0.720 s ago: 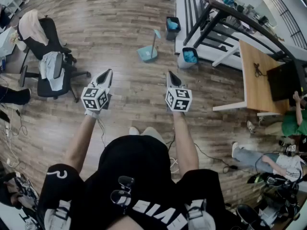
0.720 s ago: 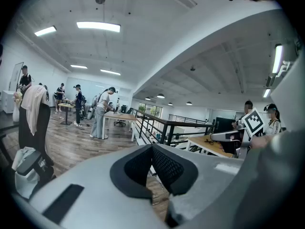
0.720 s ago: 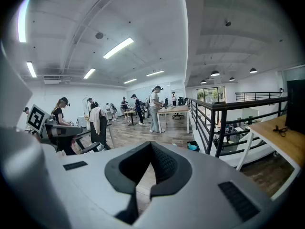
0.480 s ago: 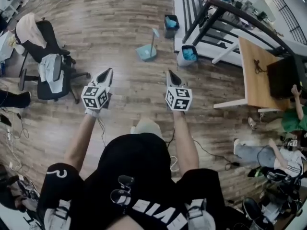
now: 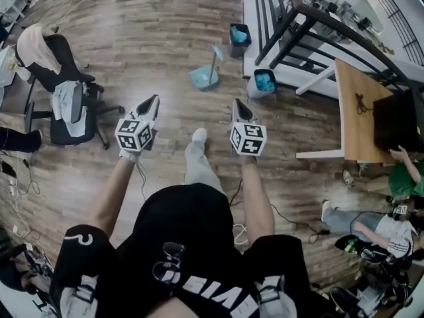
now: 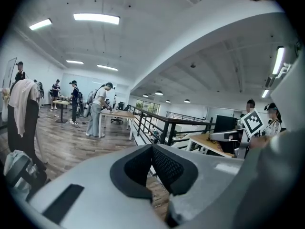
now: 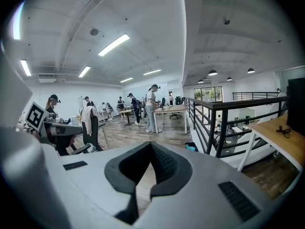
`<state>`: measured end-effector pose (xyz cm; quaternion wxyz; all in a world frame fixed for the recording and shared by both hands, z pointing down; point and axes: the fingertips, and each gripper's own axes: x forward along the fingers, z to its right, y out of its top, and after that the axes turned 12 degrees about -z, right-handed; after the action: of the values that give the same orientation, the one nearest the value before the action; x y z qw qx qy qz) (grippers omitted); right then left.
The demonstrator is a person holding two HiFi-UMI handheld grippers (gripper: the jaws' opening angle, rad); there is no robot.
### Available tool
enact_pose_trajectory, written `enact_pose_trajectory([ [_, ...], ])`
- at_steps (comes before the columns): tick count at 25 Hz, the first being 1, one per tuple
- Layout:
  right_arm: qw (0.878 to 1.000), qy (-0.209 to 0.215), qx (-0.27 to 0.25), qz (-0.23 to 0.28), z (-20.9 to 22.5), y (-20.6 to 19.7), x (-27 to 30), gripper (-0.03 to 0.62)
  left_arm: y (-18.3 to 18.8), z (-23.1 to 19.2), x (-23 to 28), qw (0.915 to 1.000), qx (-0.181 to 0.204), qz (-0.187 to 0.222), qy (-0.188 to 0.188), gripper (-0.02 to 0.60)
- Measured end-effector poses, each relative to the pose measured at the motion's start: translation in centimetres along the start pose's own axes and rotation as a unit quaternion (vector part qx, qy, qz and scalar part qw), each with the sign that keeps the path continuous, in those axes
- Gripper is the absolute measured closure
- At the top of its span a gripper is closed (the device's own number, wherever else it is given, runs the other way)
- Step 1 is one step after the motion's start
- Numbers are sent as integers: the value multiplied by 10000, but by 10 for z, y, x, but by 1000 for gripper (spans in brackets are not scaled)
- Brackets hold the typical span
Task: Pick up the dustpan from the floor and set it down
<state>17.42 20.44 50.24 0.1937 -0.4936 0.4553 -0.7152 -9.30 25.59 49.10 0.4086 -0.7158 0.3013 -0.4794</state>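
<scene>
A teal dustpan (image 5: 203, 78) with a long upright handle stands on the wooden floor, well ahead of both grippers in the head view. My left gripper (image 5: 154, 99) is held out at the left, its jaws shut with nothing between them. My right gripper (image 5: 236, 103) is held out at the right, also shut and empty. Both point forward and slightly down, roughly toward the dustpan, which lies between their lines and far from either tip. In the left gripper view my left gripper (image 6: 152, 147) shows its pads meeting. In the right gripper view my right gripper (image 7: 151, 145) shows the same.
A black office chair (image 5: 63, 101) draped with clothes stands at the left. Two bins with blue contents (image 5: 238, 36) (image 5: 263, 83) sit by a black railing (image 5: 298, 25). A wooden desk (image 5: 358, 111) is at the right, with people (image 5: 387, 227) near it. My foot (image 5: 199, 136) steps forward.
My leg has swung forward between the two grippers as I walk toward the dustpan. Both grippers keep their pose and stay shut.
</scene>
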Motion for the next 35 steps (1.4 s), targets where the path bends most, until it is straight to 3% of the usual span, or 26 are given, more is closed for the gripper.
enact_pose_trajectory([
  [9,9999,65,-72,-71,36,81,120,599,59,-60,106,9998,-71,-194,-8,583],
  [17,9998,32,40,-171,97,134,205,599,113,-86,211,9994,-13,-334,-86,583],
  [24,9995,-15,130,-291,139,156,252,599,148,-96,272,9992,-14,-363,-135,583],
  [35,9991,-18,114,-408,158,166,290,599,158,-105,321,9984,17,-499,-277,583],
])
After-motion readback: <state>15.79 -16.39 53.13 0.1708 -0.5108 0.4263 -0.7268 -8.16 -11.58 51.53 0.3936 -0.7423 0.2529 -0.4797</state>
